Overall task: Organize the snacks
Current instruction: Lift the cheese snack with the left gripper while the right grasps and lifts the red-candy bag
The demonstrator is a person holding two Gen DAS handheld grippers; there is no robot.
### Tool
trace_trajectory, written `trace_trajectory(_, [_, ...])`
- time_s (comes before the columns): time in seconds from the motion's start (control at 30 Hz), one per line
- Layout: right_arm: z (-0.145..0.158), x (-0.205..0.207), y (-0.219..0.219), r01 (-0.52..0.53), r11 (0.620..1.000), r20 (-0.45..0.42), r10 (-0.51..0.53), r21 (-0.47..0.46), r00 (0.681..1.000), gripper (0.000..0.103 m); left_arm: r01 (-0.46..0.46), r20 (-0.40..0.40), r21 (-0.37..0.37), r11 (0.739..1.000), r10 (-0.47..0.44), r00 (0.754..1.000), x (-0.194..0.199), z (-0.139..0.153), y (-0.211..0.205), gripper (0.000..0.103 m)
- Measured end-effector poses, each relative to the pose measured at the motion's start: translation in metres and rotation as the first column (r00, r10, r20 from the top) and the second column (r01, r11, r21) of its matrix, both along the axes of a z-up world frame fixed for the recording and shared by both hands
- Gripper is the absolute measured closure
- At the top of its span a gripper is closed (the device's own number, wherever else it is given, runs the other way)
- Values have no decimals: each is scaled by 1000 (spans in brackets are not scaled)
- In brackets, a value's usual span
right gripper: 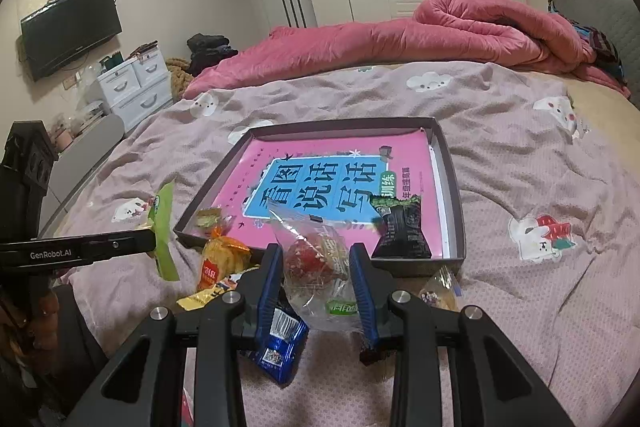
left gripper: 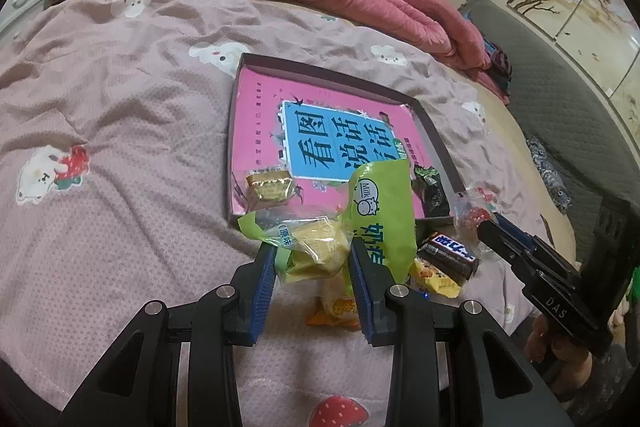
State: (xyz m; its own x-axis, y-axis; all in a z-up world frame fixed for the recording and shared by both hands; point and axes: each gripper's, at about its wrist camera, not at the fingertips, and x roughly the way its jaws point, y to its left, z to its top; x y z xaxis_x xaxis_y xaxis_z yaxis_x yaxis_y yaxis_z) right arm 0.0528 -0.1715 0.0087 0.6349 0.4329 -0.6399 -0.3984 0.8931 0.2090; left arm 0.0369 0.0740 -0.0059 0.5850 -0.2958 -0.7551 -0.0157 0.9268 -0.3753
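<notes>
Both hands are loaded right now. The left gripper [left gripper: 312,259] has its fingers pinching a green crinkly plastic milk-bread packet [left gripper: 360,223], and the right gripper [right gripper: 316,275] is pinching a clear plastic bag with a red snack inside [right gripper: 316,255]. The shallow dark cardboard box lined with a pink book [right gripper: 448,163] sits just ahead of both sets of fingers. My worry: slippery film sliding out of either grip, or the floppy green packet snagging the box's near wall and landing among the loose snacks under the fingers on the bed.
</notes>
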Motion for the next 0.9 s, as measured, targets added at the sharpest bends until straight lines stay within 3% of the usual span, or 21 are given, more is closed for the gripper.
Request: trace_trajectory(0.9, [18, 29, 6, 40, 999, 49, -40, 2, 998, 68, -20, 35, -17, 1000, 21, 999, 38, 15, -9, 66])
